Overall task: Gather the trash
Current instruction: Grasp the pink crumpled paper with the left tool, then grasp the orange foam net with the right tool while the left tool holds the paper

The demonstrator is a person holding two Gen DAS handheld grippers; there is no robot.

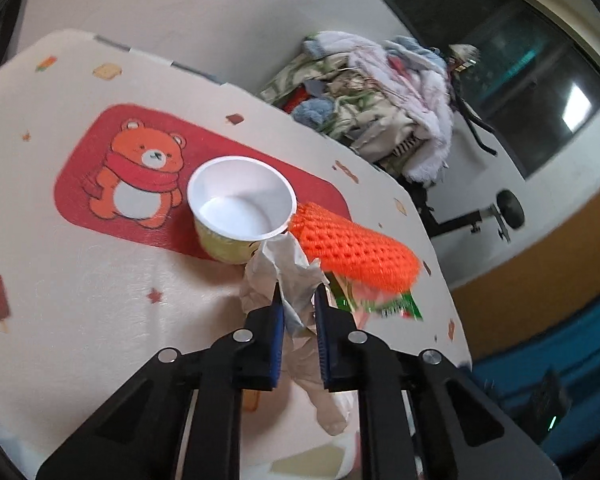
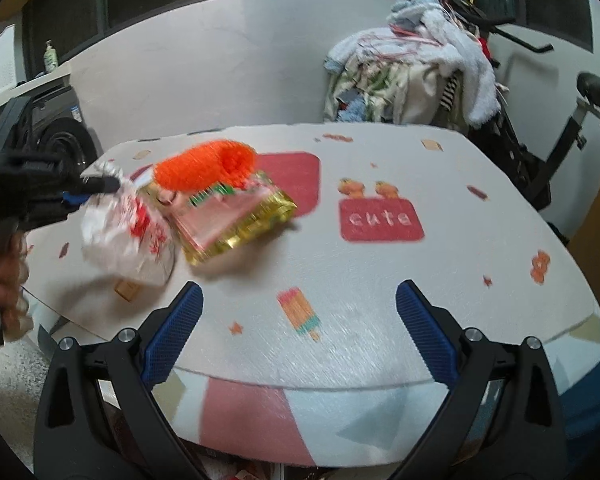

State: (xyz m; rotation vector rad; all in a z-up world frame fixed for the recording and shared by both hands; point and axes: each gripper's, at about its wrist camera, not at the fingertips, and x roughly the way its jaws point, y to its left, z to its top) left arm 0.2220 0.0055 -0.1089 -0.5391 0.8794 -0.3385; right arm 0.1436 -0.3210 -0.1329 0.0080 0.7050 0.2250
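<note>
Left wrist view: left tongs [image 1: 297,296] clenched on the crumpled plastic bag [image 1: 288,276], likely holding it as the trash collector, beside empty cup [image 1: 240,208] and orange foam net [image 1: 354,250] near the table [image 1: 80,300] edge. Right wrist view: right tongs [image 2: 300,300] released, empty, over the near edge; gold wrapper [image 2: 240,220] mid-table.

soft indoor light, motion blur, fisheye warp

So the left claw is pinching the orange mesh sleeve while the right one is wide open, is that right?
Not quite. The left gripper is pinching the crumpled white bag, not the orange mesh sleeve, which lies beside it on the table; the left wrist view shows this. The right gripper is indeed wide open.
</note>
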